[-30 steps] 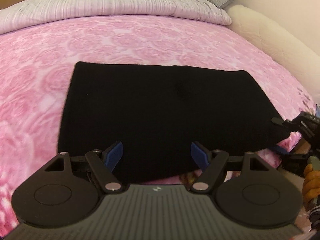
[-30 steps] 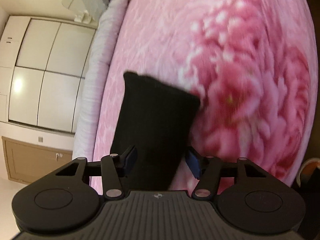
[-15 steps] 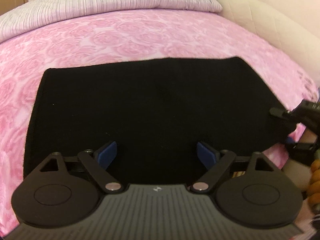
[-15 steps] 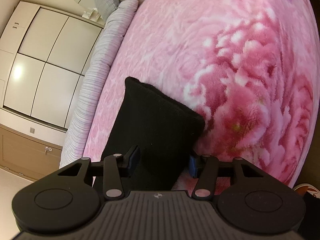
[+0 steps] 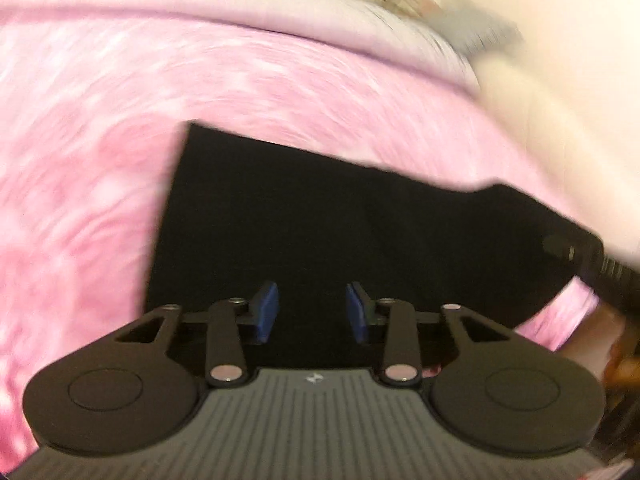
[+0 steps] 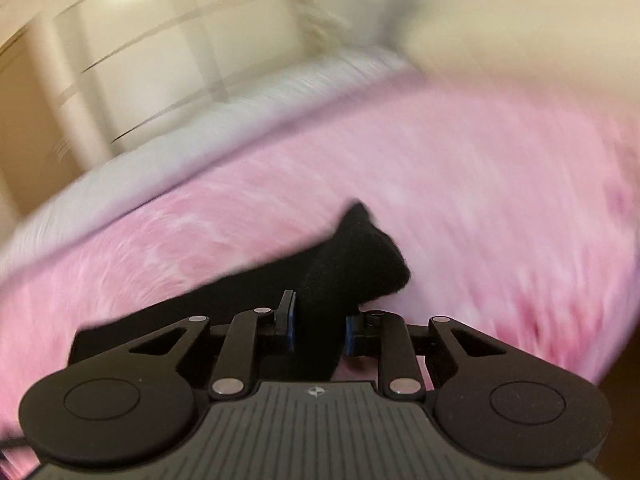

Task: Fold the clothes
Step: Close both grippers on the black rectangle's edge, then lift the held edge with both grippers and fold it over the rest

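Observation:
A black knitted garment (image 5: 320, 220) lies folded flat on the pink rose-pattern bed cover (image 5: 100, 160). My left gripper (image 5: 312, 312) hangs over the garment's near edge with its jaws partly closed around black fabric, a clear gap still between the blue pads. My right gripper (image 6: 318, 330) is shut on the garment's right corner (image 6: 356, 260) and lifts it off the cover. The right gripper also shows at the right edge of the left wrist view (image 5: 588, 256). Both views are blurred by motion.
A pale grey striped quilt (image 5: 240, 12) lies across the far side of the bed. A cream padded bed side (image 5: 560, 92) runs along the right. White wardrobe doors (image 6: 160, 60) stand behind the bed.
My right gripper has closed on the garment's corner and swung up and round, lifting it. My left gripper's jaws have narrowed over the near edge and the view has tilted.

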Available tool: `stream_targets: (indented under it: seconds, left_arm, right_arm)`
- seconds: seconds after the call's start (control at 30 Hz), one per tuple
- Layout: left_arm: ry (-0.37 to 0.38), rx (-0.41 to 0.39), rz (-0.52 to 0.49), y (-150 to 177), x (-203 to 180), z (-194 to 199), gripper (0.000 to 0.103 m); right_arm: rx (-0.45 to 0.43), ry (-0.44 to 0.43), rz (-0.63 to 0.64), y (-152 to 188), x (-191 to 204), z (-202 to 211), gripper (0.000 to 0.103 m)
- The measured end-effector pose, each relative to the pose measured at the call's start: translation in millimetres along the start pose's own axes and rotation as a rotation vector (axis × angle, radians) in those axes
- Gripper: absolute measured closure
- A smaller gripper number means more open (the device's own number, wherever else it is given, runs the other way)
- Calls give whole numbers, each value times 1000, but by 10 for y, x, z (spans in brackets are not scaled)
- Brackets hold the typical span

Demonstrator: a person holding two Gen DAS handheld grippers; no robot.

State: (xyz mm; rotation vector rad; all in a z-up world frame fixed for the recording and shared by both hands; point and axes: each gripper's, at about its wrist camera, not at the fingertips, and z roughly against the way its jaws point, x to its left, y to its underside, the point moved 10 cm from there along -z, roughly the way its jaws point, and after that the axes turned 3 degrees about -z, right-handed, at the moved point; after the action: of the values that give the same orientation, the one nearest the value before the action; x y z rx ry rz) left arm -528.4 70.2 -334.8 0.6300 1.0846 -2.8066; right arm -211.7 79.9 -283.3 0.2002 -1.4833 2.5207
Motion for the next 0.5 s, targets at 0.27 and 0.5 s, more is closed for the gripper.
stream_targets:
  seconds: [0.27,0.5]
  left_arm:
    - [111,-79,303,-166,746,449,70]
    - [222,-57,446,-100,809,438,61]
  right_arm:
    - [-59,-172,671,751,1706,112,79]
    - [99,-266,850,1447,2058,35,48]
